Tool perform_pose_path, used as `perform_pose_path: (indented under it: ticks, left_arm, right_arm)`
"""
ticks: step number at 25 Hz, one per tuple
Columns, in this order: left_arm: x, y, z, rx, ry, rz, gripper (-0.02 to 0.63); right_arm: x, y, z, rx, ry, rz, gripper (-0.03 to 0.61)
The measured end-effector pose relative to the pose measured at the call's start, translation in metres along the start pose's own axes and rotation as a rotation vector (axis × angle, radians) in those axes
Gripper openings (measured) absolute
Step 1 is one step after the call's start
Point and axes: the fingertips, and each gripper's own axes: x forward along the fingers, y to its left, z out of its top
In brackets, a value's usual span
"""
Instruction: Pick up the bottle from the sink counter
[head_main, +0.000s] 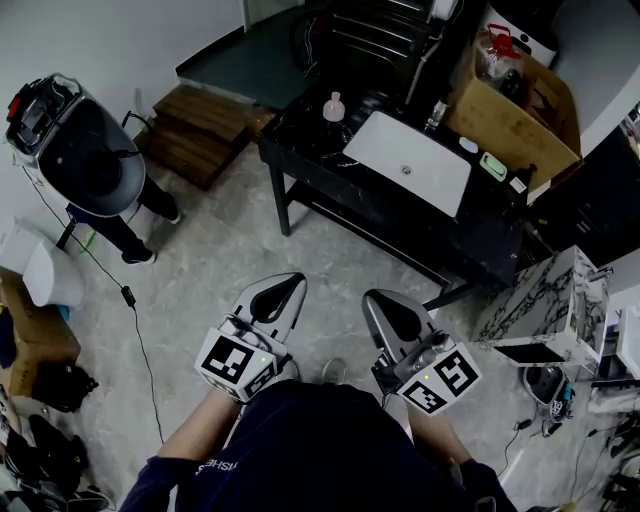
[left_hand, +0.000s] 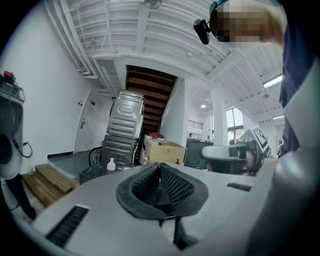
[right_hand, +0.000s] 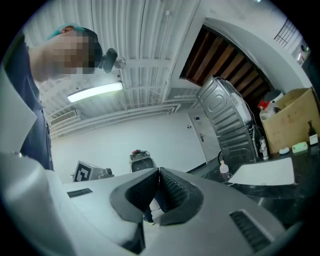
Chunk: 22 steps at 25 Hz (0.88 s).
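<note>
The bottle (head_main: 334, 106), small with a pale cap, stands upright on the far left part of the black worktop (head_main: 300, 135), just beside the left end of the white sink basin (head_main: 405, 160). In the left gripper view the bottle (left_hand: 111, 164) shows small and far off, left of the claw's tip; in the right gripper view it (right_hand: 223, 169) stands right of the tip, at the near corner of the basin (right_hand: 262, 172).

An open cardboard box (head_main: 510, 110) sits at the worktop's right end, behind the basin. Stacked wooden boards (head_main: 200, 130) lie on the floor (head_main: 230, 240) just left of the worktop.

Both claws are held low and close to the person's body, well apart from the worktop and the bottle, side by side with bare floor between them and the worktop. The left claw (head_main: 285, 288) has its jaws pressed together with nothing between them, the ribbed pads (left_hand: 172, 185) meeting at the tip. The right claw (head_main: 378, 305) is likewise pressed together and holds nothing, its pads (right_hand: 172, 192) touching at the front.
</note>
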Motion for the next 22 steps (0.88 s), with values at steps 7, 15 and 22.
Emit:
perform_pose_path:
  ticks: [7, 15, 22]
  left_arm:
    - [0.029, -0.009, -0.01, -0.015, -0.001, 0.055, 0.008]
    - [0.051, 0.014, -0.013, -0.032, 0.018, 0.096, 0.008]
    - [0.077, 0.063, -0.011, -0.025, 0.045, 0.071, 0.008]
  right_arm:
    - [-0.013, -0.038, -0.007, 0.023, 0.041, 0.031, 0.026]
    - [0.01, -0.072, -0.004, 0.054, 0.055, 0.049, 0.026]
    - [0.057, -0.104, -0.009, 0.075, 0.058, 0.015, 0.026]
